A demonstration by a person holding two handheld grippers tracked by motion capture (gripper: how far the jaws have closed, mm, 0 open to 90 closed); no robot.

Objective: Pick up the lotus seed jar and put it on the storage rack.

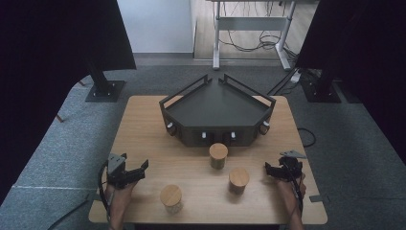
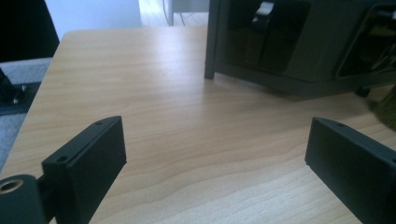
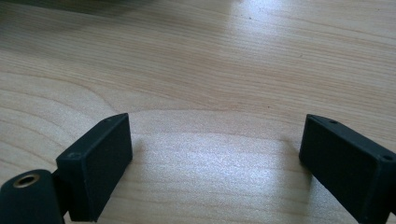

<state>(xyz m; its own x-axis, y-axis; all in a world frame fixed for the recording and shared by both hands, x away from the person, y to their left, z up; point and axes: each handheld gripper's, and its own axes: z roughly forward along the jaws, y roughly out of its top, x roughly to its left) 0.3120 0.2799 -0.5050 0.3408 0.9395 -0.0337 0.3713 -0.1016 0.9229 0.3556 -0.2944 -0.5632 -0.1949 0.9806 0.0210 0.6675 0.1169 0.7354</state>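
At the near left of the bench (image 1: 143, 124), the left gripper (image 1: 139, 171) has its fingers (image 2: 88, 163) released, nothing between them. Right of it stand three wooden cylinders: near-left (image 1: 171, 198), middle (image 1: 218, 155), near-right (image 1: 238, 180). The right gripper (image 1: 269, 169) rests far right, fingers (image 3: 98, 158) released on bare wood.

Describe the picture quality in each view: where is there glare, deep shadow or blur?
High view: dark curtains at both sides, the table evenly lit, the three wooden cylinders casting soft shadows. Left gripper view: pale glare on the far tabletop, the dark tray slightly soft. Right gripper view: bright sheen across the far wood, the left jaw blurred near the lens.
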